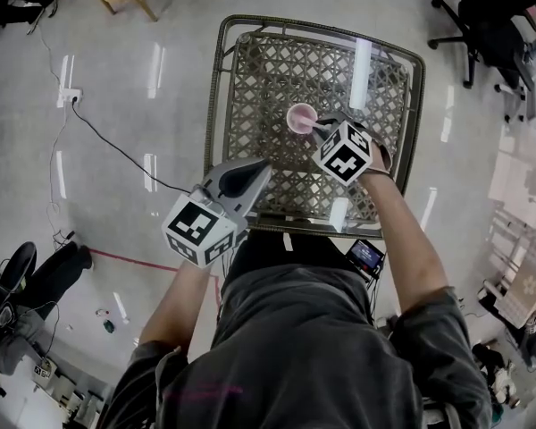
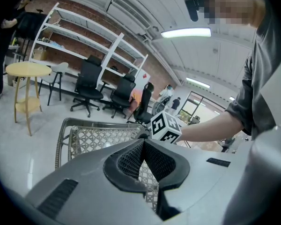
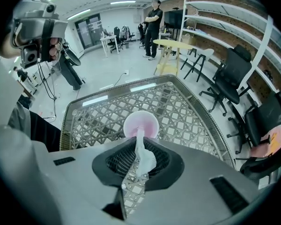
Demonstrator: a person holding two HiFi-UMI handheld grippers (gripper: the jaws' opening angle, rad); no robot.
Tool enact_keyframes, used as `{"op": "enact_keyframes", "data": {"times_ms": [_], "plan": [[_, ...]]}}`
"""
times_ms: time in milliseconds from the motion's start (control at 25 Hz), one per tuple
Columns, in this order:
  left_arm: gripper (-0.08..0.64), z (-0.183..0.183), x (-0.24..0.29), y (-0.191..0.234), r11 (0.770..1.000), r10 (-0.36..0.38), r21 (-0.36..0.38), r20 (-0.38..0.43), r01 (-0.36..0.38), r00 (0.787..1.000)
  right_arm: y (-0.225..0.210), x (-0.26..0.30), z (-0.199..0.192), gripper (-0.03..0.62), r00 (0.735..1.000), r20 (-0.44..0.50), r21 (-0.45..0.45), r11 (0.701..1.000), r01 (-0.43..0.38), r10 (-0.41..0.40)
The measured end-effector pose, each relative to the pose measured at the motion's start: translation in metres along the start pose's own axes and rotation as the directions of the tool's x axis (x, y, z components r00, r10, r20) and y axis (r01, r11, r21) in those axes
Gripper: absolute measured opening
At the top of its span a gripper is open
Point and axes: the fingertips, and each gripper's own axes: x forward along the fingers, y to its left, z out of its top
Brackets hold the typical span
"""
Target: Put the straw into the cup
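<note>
Your right claw (image 3: 138, 159) is clenched on the straw (image 3: 140, 143). The two dark pads stand only a little apart, and the straw sits between them, pressed from both sides. The claw points steeply down at the desk (image 1: 216, 105), just on the near side of the cup (image 3: 141, 123).

The straw is white and thin. The part between the pads looks crumpled and wider, like wrinkled paper, and from there a straight narrow part goes forward. Its far end passes over the near rim of the cup and lies inside the round opening. How deep it goes into the cup cannot be told.

The cup is pink, stands upright, and has nothing on top. It rests on the glass top of the desk, over the woven lattice, about in the middle and a little to the far side.

Your left claw (image 2: 143, 145) is closed and holds nothing. The tips of its pads meet, and only the lattice of the desk shows through the small gap behind them. It hovers at the near edge of the desk, well apart from the cup.
</note>
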Motion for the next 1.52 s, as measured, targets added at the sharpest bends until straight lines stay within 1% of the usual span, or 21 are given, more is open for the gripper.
{"op": "enact_keyframes", "data": {"times_ms": [280, 560, 800, 1160, 1520], "plan": [[0.011, 0.002, 0.004, -0.004, 1.0, -0.002, 0.009, -0.007, 0.002, 1.0, -0.004, -0.003, 0.0, 0.046, 0.999, 0.028, 0.02, 1.0, 0.022, -0.022], [0.011, 0.007, 0.012, -0.01, 1.0, -0.007, 0.024, -0.008, 0.007, 1.0, -0.007, -0.014, 0.005, 0.05, 0.996, 0.084, 0.043, 0.999, 0.009, -0.013], [0.011, 0.01, 0.014, -0.022, 0.999, -0.01, 0.041, -0.007, 0.011, 1.0, -0.003, -0.028, 0.004, 0.072, 0.994, 0.108, 0.051, 0.999, 0.008, -0.013], [0.011, 0.014, 0.023, -0.046, 0.997, -0.018, 0.074, -0.005, 0.018, 1.0, 0.0, -0.053, -0.01, 0.11, 0.989, 0.146, 0.076, 0.997, 0.017, -0.028], [0.011, 0.017, 0.025, -0.066, 0.994, -0.023, 0.111, 0.001, 0.023, 1.0, 0.016, -0.075, -0.023, 0.171, 0.979, 0.201, 0.125, 0.992, -0.022, -0.004]]}}
